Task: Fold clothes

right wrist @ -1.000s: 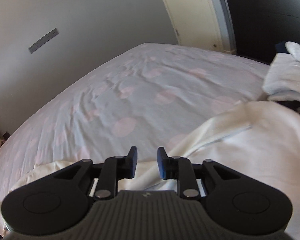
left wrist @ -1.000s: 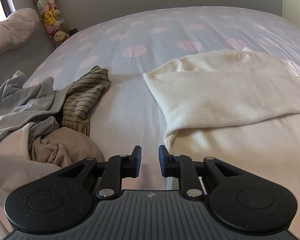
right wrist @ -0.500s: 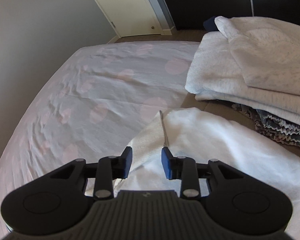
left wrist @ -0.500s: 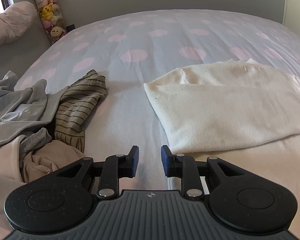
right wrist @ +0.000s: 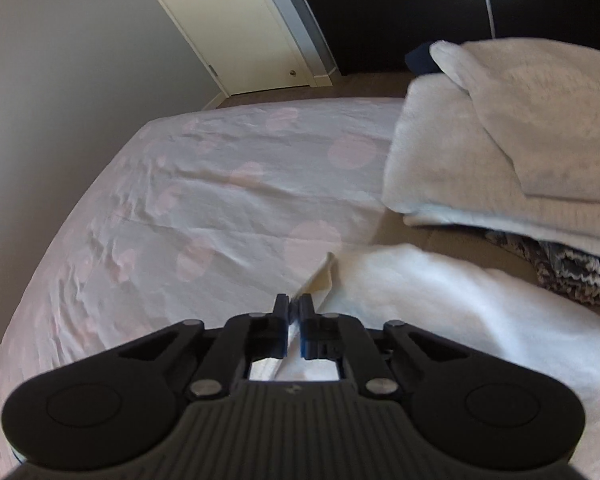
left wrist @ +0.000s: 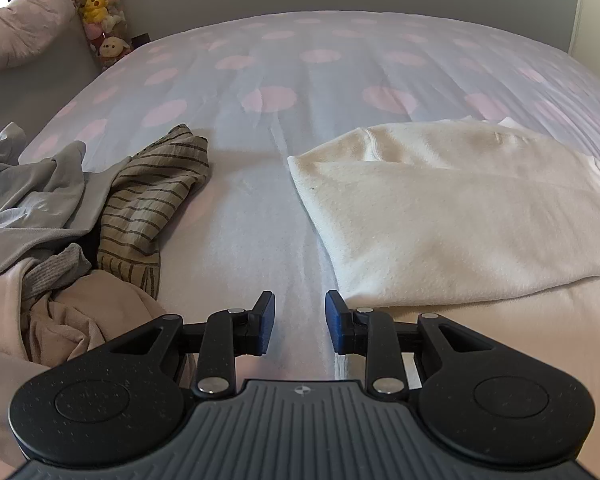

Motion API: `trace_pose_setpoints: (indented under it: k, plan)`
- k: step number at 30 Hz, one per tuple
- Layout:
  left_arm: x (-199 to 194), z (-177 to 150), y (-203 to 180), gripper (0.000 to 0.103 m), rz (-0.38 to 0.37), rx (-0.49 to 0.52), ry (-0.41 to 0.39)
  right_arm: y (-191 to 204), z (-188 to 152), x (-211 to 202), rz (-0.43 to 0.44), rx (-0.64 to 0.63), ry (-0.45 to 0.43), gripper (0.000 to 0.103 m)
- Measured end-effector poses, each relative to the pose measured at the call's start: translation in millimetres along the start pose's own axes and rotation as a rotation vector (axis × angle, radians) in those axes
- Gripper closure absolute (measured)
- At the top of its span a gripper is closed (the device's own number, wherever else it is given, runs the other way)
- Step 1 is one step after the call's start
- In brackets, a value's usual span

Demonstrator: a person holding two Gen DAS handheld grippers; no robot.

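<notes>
Right tool (right wrist: 295,305) has just snapped its jaws together, and there is cloth between them: a thin edge of the cream sweater (right wrist: 452,320) runs up between the blue pads, pinched at the garment's near corner. From that grip the edge runs away to a small raised point, and the rest of the sweater spreads pale and fluffy to the right of the tool across the bed (right wrist: 204,200).

Over on the left, a different picture. The left tool (left wrist: 300,322) sits low over the sheet with its jaws partly apart, nothing between them but bare bedding. The right-hand pad is just beside the folded edge of the cream sweater (left wrist: 440,216); whether it touches, I cannot tell. In this view the sweater lies flat with one layer folded across another, its ribbed collar showing at the far side.

Left of that tool there is a heap of clothes waiting: a striped olive garment (left wrist: 152,196) draped toward the middle of the bed, a grey garment (left wrist: 32,196) crumpled beside it, and a beige garment (left wrist: 76,320) bunched nearest the camera.

Back on the right wrist view, a stack of folded clothes (right wrist: 500,148) sits beyond the sweater, white fleece on top, a dark patterned knit peeking out underneath. Pink-dotted sheet all around, plush toys (left wrist: 98,12) stacked in the far corner, and a pillow (left wrist: 20,24) at the left edge.
</notes>
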State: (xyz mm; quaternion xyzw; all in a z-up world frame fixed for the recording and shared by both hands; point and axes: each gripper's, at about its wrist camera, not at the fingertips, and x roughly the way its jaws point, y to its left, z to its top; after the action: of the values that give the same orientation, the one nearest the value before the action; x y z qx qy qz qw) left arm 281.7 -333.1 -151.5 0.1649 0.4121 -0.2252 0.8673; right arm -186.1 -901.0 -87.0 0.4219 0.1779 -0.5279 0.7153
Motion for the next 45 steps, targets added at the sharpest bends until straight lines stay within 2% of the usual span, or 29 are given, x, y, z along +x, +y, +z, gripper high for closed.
trace_pose_setpoints:
  k: [2,8,14,19,23,28,34,39,45]
  plan:
    - [-0.4,0.0,0.1,0.077,-0.003,-0.001,-0.002,23.9,10.3,-12.1,0.018,-0.051,-0.023,0.097]
    - [-8.8,-0.6,8.6,0.077,-0.036,-0.031,-0.026,122.1,32.4,-68.0,0.145,-0.232,-0.098,0.097]
    - [-12.8,-2.5,18.9,0.076,-0.065,-0.059,-0.038,234.2,19.7,-130.8,0.289,-0.397,-0.143,0.097]
    - [-13.9,-5.8,28.9,0.076,-0.087,-0.077,-0.040,335.2,-23.5,-178.3,0.368,-0.606,-0.150,0.097]
    - [-16.6,-8.0,42.1,0.074,-0.111,-0.120,-0.052,401.1,-69.3,-199.8,0.392,-0.752,-0.136,0.097]
    - [-19.3,-9.6,58.5,0.073,-0.151,-0.174,-0.067,459.7,-138.1,-199.4,0.428,-0.872,-0.071,0.097]
    - [-17.8,-8.0,69.9,0.073,-0.181,-0.219,-0.075,498.1,-228.6,-179.6,0.469,-0.983,0.036,0.097]
    - [-17.3,-7.6,74.6,0.073,-0.208,-0.232,-0.083,516.7,-299.4,-151.9,0.493,-1.023,0.134,0.097]
    - [-12.9,-8.2,81.2,0.073,-0.239,-0.256,-0.085,529.1,-354.9,-118.1,0.497,-1.023,0.211,0.097]
